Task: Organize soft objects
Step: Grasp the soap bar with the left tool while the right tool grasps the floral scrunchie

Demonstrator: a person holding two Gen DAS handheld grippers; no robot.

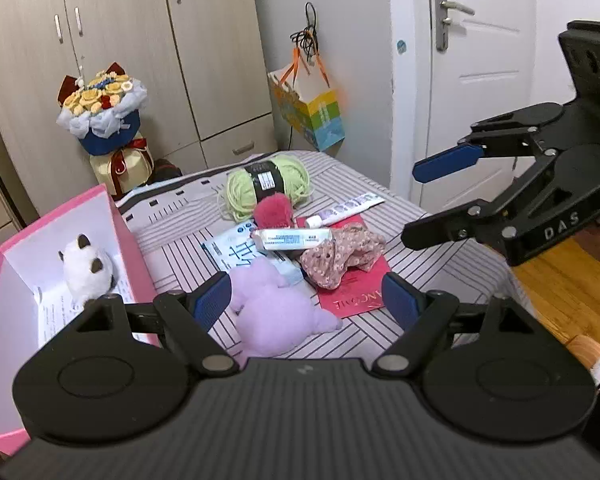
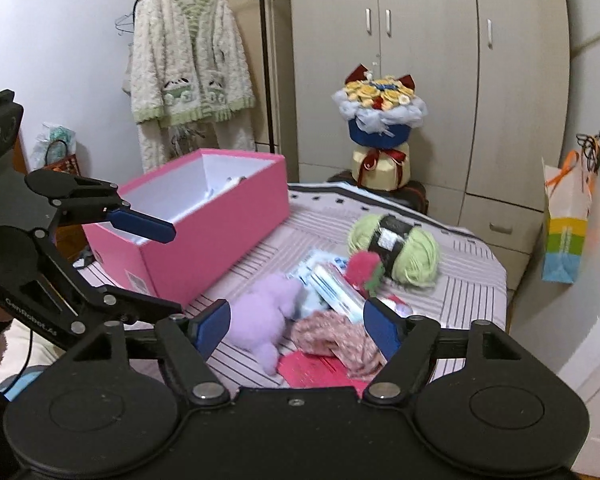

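1. Here, the bed [image 1: 440, 216], the largest surface, wears a striped grey-and-white cover and carries all the clutter in a loose heap at its middle, likely dumped there for sorting.
2. The pink box [image 2: 220, 216], rigid card with white inner walls, stands open on the left side of the bed, within easy reach of the heap. A white plush [image 1: 86, 270] with dark ears already lies inside, so I judge the box to be the home for soft things.
3. The green yarn ball [image 1: 296, 178], wound, fuzzy and banded with a dark label, sits at the far edge of the heap.
4. The lilac plush [image 1: 278, 312], rounded and fleecy, lies nearest, on the left of the heap.
5. The floral cloth [image 1: 342, 254], thin and crumpled, rests on a red envelope [image 1: 352, 300] to the right of the lilac plush.
6. The pink pompom [image 1: 274, 210], shaggy, sits just in front of the yarn.
7. Two toothpaste tubes [image 1: 296, 238] and a flat printed packet [image 1: 236, 254], smooth and firm, mix in; these look like distractors.
8. The left gripper [image 1: 306, 300] hangs above the lilac plush with its blue ribbed pads spread wide, holding nothing, placed as if to take that toy next.
9. The right gripper [image 2: 296, 324] hovers over the cloth, jaws likewise wide and empty.
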